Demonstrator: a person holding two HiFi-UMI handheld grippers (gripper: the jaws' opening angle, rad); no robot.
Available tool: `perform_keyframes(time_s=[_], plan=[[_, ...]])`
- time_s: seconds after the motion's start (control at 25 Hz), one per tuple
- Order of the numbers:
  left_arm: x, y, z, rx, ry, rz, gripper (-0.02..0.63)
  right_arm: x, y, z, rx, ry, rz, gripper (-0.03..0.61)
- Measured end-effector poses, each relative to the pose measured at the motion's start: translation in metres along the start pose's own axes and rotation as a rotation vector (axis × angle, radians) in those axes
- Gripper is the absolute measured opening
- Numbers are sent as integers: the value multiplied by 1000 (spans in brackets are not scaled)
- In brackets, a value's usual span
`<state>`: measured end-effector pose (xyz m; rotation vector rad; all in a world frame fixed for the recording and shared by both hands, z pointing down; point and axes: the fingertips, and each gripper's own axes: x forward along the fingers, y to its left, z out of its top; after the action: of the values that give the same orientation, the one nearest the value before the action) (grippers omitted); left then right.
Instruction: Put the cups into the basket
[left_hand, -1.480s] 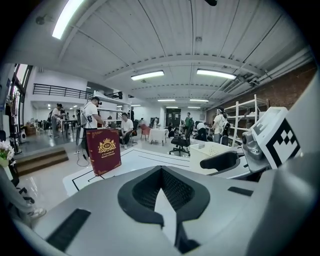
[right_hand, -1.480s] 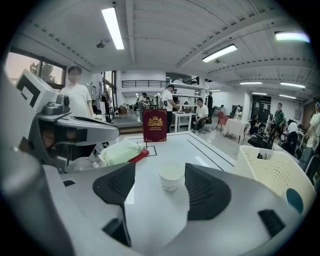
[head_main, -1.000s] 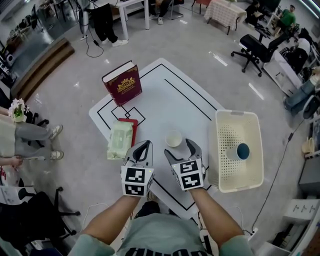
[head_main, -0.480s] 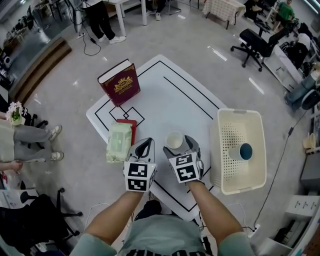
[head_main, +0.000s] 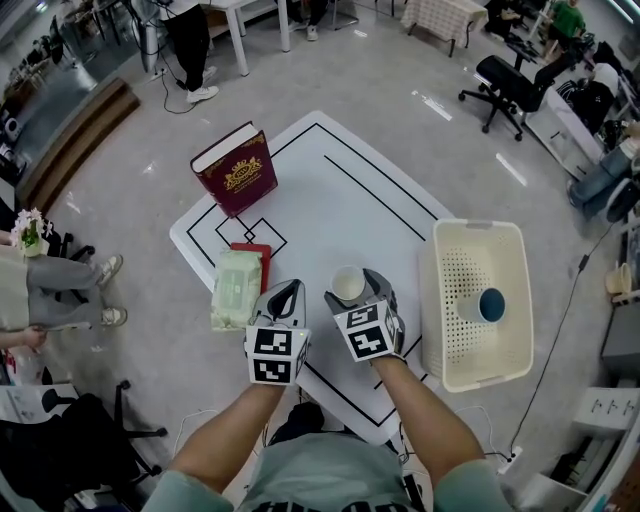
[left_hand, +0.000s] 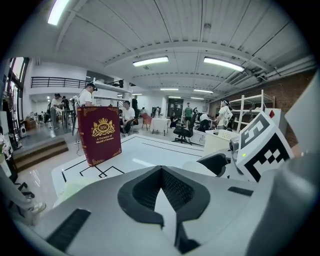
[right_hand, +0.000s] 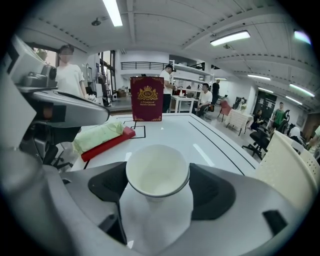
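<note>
The white cup (head_main: 347, 283) stands upright on the table (head_main: 330, 215), round mouth up, smooth and empty inside, tapering toward its base. It sits right between the right tongs (head_main: 352, 288). Those tongs have just been opening and now stand wide, with dark textured pads (right_hand: 107, 185) on either side of the rim, not squeezing it. Just beside them, the left tongs (head_main: 286, 291) are closed tip to tip on nothing.

Out at the table's right edge is the basket (head_main: 475, 226): cream plastic, rectangular, its walls and floor dotted with small holes. A second cup (head_main: 480, 303) lies on its side in there, blue interior showing.

On the left, a soft pale-green pack (head_main: 236, 288) lies on a flat red case (head_main: 255, 250). Further up, a maroon hardcover book (head_main: 238, 170) stands upright with a gold crest on its cover. Thin black lines (head_main: 375, 197) cross the glossy white tabletop.
</note>
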<state>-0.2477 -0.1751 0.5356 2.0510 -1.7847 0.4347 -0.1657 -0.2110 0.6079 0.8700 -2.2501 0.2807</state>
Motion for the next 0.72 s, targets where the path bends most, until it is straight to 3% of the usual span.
perform_keyframes(time_s=[0.36, 0.72], plan=[[-3, -6, 7, 8, -14, -4, 6, -30, -5, 25, 14, -99, -1, 379], [-16, -52, 40, 18, -69, -87, 6, -113, -18, 76, 30, -241, -16, 377]])
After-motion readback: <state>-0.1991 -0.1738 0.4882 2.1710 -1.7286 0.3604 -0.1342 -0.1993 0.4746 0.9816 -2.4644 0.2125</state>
